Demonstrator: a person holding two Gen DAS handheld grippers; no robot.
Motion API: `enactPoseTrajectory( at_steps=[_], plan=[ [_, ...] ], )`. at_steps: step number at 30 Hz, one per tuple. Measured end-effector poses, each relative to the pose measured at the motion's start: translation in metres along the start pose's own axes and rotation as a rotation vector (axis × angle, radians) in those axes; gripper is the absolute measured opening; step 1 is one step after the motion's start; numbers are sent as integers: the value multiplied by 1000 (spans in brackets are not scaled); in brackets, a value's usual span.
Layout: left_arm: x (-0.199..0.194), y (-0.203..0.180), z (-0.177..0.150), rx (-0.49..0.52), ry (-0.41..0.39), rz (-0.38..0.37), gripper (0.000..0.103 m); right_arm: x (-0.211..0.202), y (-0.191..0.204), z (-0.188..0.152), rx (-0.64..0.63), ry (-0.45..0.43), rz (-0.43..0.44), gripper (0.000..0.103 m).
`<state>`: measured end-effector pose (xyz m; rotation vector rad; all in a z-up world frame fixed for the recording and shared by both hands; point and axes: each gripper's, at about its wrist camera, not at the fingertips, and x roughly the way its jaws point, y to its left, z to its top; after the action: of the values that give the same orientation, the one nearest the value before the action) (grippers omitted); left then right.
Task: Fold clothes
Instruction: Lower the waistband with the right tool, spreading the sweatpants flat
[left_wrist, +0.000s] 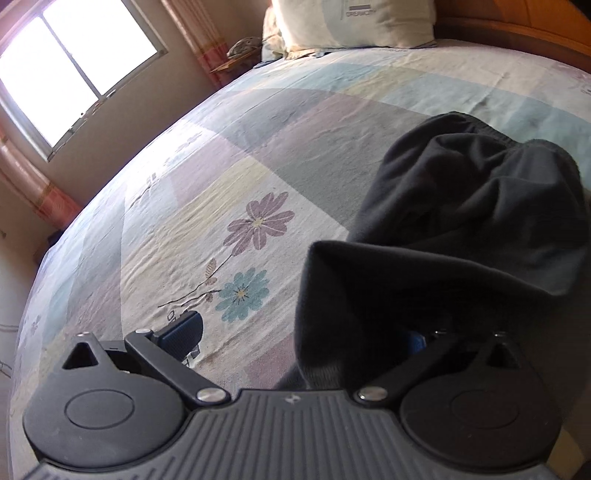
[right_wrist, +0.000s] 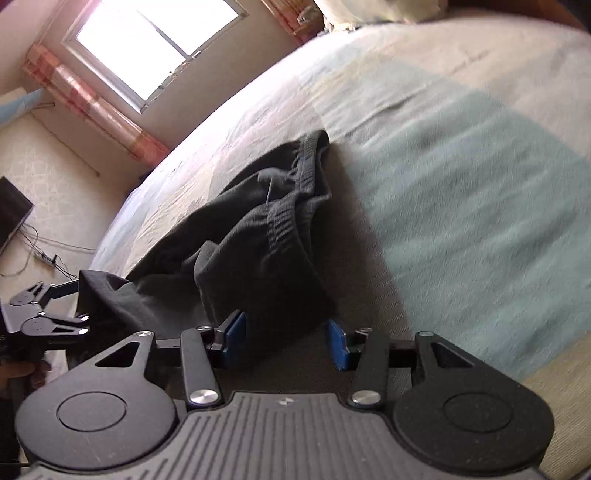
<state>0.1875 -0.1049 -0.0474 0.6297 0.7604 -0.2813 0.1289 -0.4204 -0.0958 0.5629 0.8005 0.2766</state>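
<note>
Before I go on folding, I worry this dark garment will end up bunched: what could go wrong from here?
1. The right claw stands open around the dark garment without pinching it, so that side could stay behind.
2. Cloth drapes over one finger of the left claw; it may slide off or snag.
3. The garment lies crumpled with its waistband twisted, so a fold now would trap wrinkles.

The left wrist camera sits just behind the left gripper (left_wrist: 295, 332), close above the bed (left_wrist: 258, 147), angled down and facing toward the pillow (left_wrist: 351, 22) at the headboard end. The right wrist camera rides behind the right gripper (right_wrist: 284, 332), equally low, tipped down toward the window (right_wrist: 155, 48) (the picture smears on the far side from the window). Both views share the window, the bed and the dark garment (right_wrist: 258, 229); the right view also catches the left gripper on the window side.
</note>
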Motion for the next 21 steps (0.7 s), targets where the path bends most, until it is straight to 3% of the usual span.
enactPoseTrajectory(
  at_steps=[2,4,5,13,18,20,21],
  plan=[
    [-15,0,-7,10,-3,-47,102,0,-2,9,-96,-23,9,57],
    [-24,1,-12,-20,3,-104,102,4,-5,17,-182,-37,37,73],
    [-28,3,-14,-40,7,-134,102,8,-8,20,-205,-36,58,74],
    [-37,-4,-15,-88,15,-203,102,62,-10,38,-212,101,249,74],
    [-37,-11,-10,-63,5,-207,102,41,-1,22,-242,155,335,74],
    [-35,-15,-9,-57,7,-205,102,34,1,16,-243,159,320,68],
    [-35,-17,-8,-53,7,-200,102,30,1,14,-238,159,311,54]
  ],
)
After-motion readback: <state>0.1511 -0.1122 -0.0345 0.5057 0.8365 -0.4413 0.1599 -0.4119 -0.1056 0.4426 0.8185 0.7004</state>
